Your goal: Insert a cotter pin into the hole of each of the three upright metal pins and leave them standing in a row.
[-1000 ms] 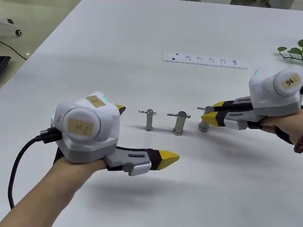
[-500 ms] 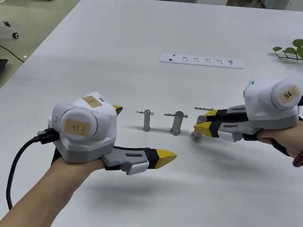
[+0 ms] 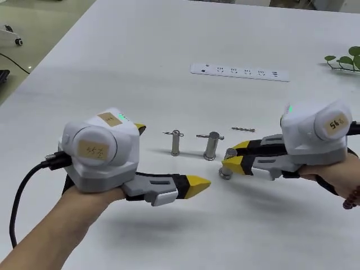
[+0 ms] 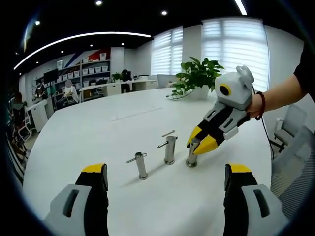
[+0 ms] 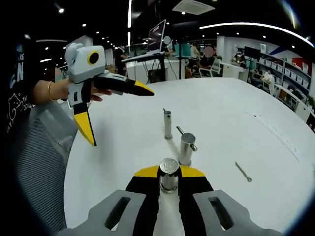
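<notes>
My right gripper (image 3: 232,156) was clamped on the third metal pin (image 5: 169,173), jaws pinching it just under its flat top. I could not tell whether its foot rested on the table (image 3: 112,67) or hung just above it. It stood near the other two but slightly out of their line, on my side.

My left gripper (image 3: 170,157) hovered with its jaws spread wide and nothing in them, on the near side of the row.

The middle pin (image 3: 211,145) and the far-left pin (image 3: 176,142) each carried a cotter pin crosswise near the top. One loose cotter pin (image 3: 243,129) lay flat on the table just beyond the held pin.

I judged the metal pin solid, stiff and heavy for its size. Its smooth round shank could roll or twist between flat jaws. Going by its neighbours, the hole sat high, so my grip probably covered it, and a hold lower on the shank looked wiser.

The cotter pin looked like thin, light, springy wire, awkward to lift from a flat surface. I thought it best taken near one end, leaving the other end free to thread.

A power strip (image 3: 239,71) lay well behind the row.
</notes>
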The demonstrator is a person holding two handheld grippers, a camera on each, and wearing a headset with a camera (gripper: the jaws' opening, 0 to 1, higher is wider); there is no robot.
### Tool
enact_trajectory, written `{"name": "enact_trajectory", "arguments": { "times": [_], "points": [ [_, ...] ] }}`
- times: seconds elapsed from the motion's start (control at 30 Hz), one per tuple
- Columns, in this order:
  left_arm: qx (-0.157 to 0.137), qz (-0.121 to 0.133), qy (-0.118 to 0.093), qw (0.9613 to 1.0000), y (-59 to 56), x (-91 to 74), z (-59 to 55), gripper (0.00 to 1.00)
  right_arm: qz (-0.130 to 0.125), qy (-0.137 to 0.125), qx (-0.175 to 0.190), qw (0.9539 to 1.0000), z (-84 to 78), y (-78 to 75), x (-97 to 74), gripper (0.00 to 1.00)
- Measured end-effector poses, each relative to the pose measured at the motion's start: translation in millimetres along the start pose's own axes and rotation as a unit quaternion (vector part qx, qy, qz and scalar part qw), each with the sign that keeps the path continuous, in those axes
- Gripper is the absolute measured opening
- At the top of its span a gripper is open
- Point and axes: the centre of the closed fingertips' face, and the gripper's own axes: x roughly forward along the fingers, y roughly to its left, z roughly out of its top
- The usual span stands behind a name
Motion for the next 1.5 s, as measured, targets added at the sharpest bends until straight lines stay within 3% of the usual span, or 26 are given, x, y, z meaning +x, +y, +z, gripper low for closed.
{"name": "enact_trajectory", "arguments": {
  "times": [0.47,0.7,0.77,1.17,1.5],
  "points": [
    [-0.001,0.002,-0.003,1.0000,1.2,-0.1,1.9,0.99,0.018,0.001,-0.020,0.9996,-4.3,3.2,2.2,0.08],
    [0.000,0.000,0.000,1.0000,-0.4,0.7,0.9,0.99,0.021,0.000,-0.003,0.9998,-4.6,3.6,2.2,0.09],
    [0.000,0.001,0.001,1.0000,0.0,0.9,0.5,0.99,0.026,0.001,0.022,0.9994,-5.1,4.2,2.6,0.09],
    [0.000,0.001,0.006,1.0000,0.0,1.9,-1.3,0.99,0.037,-0.001,0.011,0.9993,-1.1,10.2,1.8,0.17],
    [0.002,-0.001,0.004,1.0000,0.4,2.2,-0.4,0.99,0.040,0.012,0.024,0.9989,-6.6,6.1,-12.4,0.20]
  ]
}}
